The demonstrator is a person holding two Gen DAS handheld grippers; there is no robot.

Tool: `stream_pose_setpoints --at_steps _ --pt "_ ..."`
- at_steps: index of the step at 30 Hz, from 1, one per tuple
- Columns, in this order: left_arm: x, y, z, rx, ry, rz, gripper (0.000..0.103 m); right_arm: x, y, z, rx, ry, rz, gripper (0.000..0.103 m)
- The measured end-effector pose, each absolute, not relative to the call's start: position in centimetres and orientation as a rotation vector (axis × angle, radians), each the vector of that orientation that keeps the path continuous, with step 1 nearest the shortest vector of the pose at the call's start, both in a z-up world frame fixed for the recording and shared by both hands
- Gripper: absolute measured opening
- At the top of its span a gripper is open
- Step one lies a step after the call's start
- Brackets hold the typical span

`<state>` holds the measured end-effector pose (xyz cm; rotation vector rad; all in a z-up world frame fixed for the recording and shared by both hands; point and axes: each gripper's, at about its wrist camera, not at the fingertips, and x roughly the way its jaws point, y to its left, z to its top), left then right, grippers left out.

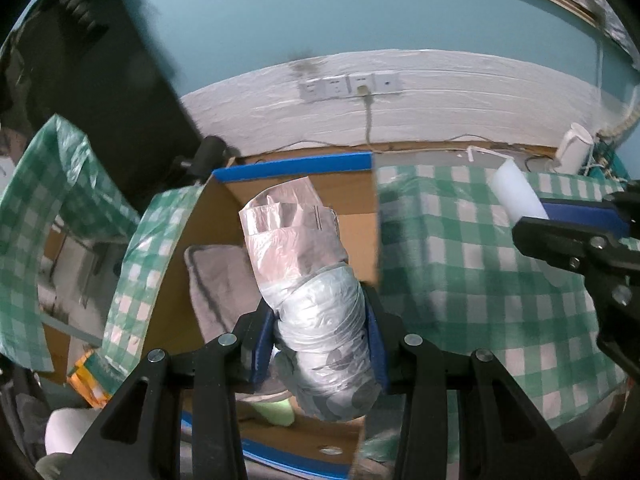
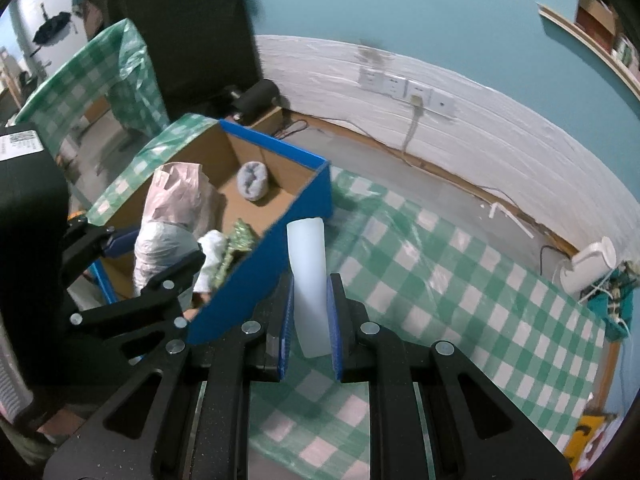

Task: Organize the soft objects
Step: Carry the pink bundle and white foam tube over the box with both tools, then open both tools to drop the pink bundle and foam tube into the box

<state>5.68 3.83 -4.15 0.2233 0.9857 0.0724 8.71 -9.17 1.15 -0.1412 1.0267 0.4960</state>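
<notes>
My left gripper (image 1: 320,344) is shut on a roll of plastic bags (image 1: 316,304), grey below and pink above, held over the open cardboard box (image 1: 296,164) with blue edges. The roll also shows in the right wrist view (image 2: 168,236) above the box (image 2: 276,264). In the box lie a grey towel (image 1: 216,288), a grey fuzzy item (image 2: 253,181), a white item (image 2: 212,256) and a green patterned item (image 2: 240,240). My right gripper (image 2: 308,312) is shut on a white foam block (image 2: 308,276), held above the checked tablecloth just right of the box; the block shows in the left view (image 1: 516,196).
The table has a green-and-white checked cloth (image 2: 460,280). A white wall with sockets (image 2: 404,84) runs behind it. A black monitor (image 2: 184,24) stands at the back left. A white device with cables (image 2: 588,268) sits at the far right edge.
</notes>
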Motion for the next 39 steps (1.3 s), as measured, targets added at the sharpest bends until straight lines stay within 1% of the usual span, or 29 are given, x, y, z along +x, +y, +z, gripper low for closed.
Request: stream_pose_setpoints --at_steps 11,25,27,29,30,32,33,34,35,36,39 --pt "5.8 9.5 -4.9 0.171 1.002 0.148 0.041 9.2 -3.5 0.2 -0.191 1.051 0.566 0.014" --pt "6.5 14.3 -8.3 0.100 1.094 0.221 0.042 10.8 1.9 -2.3 -0.188 1.114 0.628 0.015" --pt "6.6 14.8 -8.9 0.089 1.116 0.233 0.043 10.9 2.4 -2.8 -0.183 1.125 0.638 0.016" --pt "6.7 15.2 -9.2 0.077 1.133 0.240 0.043 10.9 2.7 -3.2 -0.178 1.133 0.643 0.021" --pt "6.7 15.3 -9.4 0.073 1.139 0.244 0.045 11.0 2.7 -3.3 -0.177 1.134 0.643 0.021" --pt "6.5 15.5 -9.5 0.068 1.150 0.248 0.052 10.9 2.8 -3.3 -0.174 1.129 0.640 0.021" --pt "6.5 15.6 -9.5 0.065 1.150 0.249 0.062 11.0 2.8 -3.3 -0.173 1.127 0.637 0.028" --pt "6.3 15.7 -9.4 0.065 1.148 0.253 0.073 11.0 2.7 -3.3 -0.171 1.125 0.634 0.032" --pt "6.2 15.8 -9.2 0.062 1.145 0.258 0.077 10.9 2.6 -3.2 -0.167 1.119 0.630 0.038" --pt "6.1 15.9 -8.9 0.060 1.140 0.261 0.079 10.9 2.5 -3.0 -0.164 1.114 0.628 0.040" --pt "5.8 15.8 -8.2 0.057 1.123 0.246 0.079 10.9 1.9 -2.3 -0.151 1.102 0.614 0.040"
